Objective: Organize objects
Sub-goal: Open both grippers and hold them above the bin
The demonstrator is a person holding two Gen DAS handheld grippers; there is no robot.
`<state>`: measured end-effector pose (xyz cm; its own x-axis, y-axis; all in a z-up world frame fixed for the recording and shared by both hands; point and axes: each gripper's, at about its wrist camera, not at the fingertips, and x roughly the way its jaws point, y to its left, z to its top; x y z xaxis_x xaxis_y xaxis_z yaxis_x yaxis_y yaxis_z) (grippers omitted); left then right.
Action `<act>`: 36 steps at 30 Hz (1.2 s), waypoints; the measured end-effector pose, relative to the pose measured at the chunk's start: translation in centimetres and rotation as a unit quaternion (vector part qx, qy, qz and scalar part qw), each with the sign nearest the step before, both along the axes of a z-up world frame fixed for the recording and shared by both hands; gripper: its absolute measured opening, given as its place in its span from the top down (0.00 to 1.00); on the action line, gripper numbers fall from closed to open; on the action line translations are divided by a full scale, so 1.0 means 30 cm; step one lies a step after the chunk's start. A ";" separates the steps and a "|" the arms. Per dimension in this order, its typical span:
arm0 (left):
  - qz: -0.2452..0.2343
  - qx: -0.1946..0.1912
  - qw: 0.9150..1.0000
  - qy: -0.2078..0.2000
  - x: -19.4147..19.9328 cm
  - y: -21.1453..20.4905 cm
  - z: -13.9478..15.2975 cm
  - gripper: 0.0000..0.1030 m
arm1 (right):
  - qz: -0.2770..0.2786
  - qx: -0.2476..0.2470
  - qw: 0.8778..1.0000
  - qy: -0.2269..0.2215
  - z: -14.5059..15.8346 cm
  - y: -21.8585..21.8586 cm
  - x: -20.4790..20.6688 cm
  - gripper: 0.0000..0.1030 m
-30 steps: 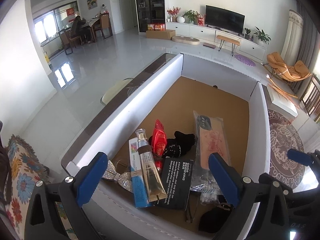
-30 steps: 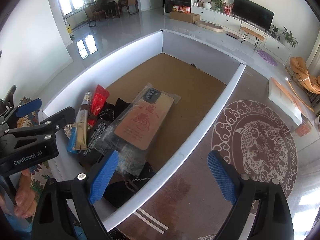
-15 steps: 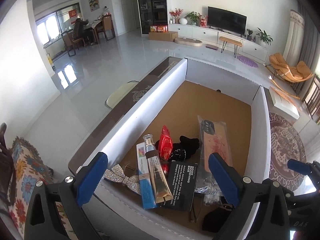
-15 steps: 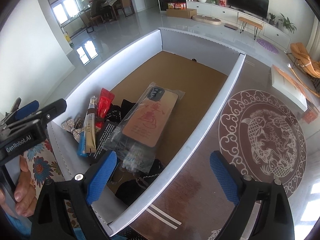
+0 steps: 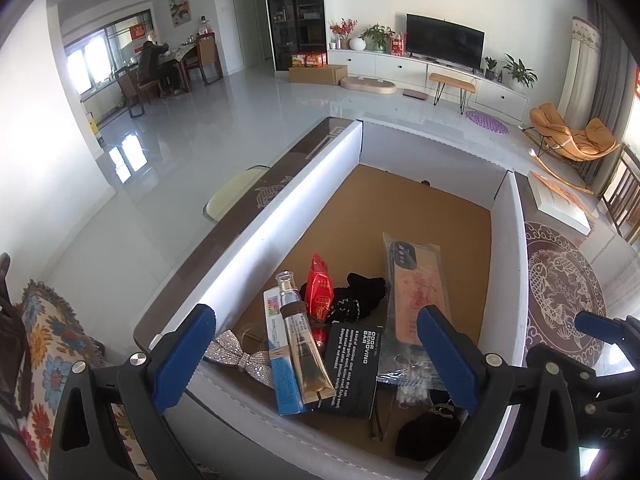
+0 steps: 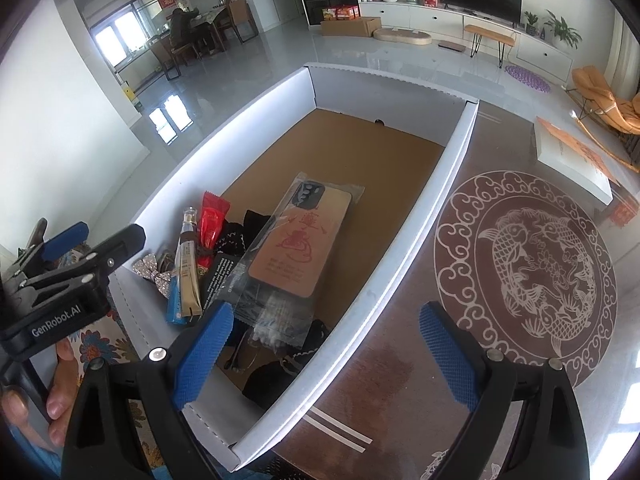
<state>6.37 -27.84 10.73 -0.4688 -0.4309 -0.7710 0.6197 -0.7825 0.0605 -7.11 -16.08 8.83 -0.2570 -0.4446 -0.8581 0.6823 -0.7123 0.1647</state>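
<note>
A white cardboard box (image 5: 264, 236) with a brown floor holds a pile at its near end: a gold tube (image 5: 304, 344), a blue carton (image 5: 282, 368), a red packet (image 5: 320, 292), a black card (image 5: 352, 368), a bagged phone case (image 5: 416, 288), black fabric (image 5: 356, 298) and a silver bow (image 5: 236, 354). My left gripper (image 5: 316, 358) is open and empty above the pile. My right gripper (image 6: 324, 350) is open and empty over the box's right wall (image 6: 400, 272). The phone case (image 6: 300, 240) and tube (image 6: 188, 272) also show in the right wrist view.
The box stands on a brown table with a round fish pattern (image 6: 528, 268). A white book (image 6: 572, 160) lies at the table's far right. A flowered cushion (image 5: 44, 352) is at the left. The far half of the box floor (image 5: 400, 208) is bare.
Both grippers have drawn back and up from the box, so the pile looks smaller and lower in view. Both stay open. The objects have not moved.
</note>
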 end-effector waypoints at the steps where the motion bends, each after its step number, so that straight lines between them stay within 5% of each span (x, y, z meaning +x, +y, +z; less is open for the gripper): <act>1: 0.001 -0.003 1.000 0.001 0.001 0.002 0.002 0.01 | -0.001 -0.001 1.000 0.001 0.006 0.001 0.001 0.08; 36: 0.020 -0.011 1.000 -0.013 0.014 0.001 -0.025 0.01 | 0.011 0.028 0.998 0.048 0.071 -0.053 0.032 0.08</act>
